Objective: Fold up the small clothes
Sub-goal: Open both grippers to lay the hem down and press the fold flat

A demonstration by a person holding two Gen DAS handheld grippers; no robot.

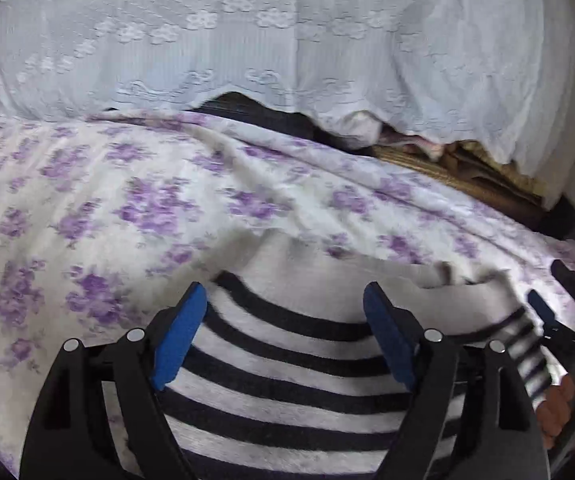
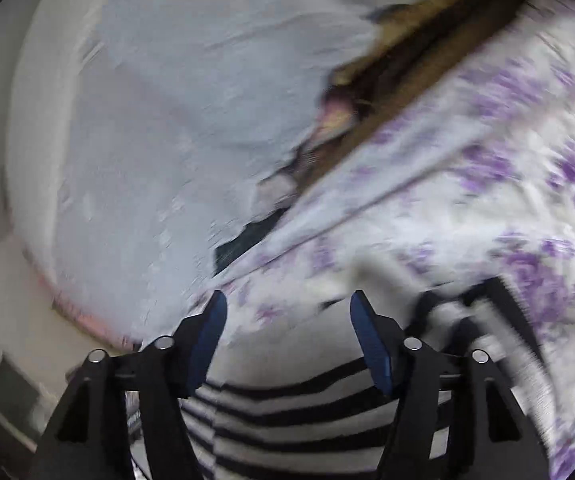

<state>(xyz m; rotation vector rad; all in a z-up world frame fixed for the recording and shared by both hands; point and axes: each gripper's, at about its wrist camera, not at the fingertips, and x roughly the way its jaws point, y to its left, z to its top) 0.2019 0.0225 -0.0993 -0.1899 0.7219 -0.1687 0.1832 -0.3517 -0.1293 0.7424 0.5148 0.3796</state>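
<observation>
A small black-and-white striped garment (image 1: 287, 364) with a plain white upper part lies on the purple-flowered bedspread (image 1: 127, 200). My left gripper (image 1: 285, 292) is open, its blue pads (image 1: 179, 340) spread wide just above the striped cloth, holding nothing. My right gripper (image 2: 287, 300) is open over the same garment (image 2: 295, 408) near its white edge; the right wrist view is blurred. The right gripper also shows at the right edge of the left wrist view (image 1: 555, 296), beside the garment's striped sleeve.
A white lace cover (image 1: 287, 40) drapes over a bulky pile at the back of the bed. Brown and dark fabric (image 1: 467, 172) shows under its hem. A pale wall and a framed panel (image 2: 11, 396) lie at the left of the right wrist view.
</observation>
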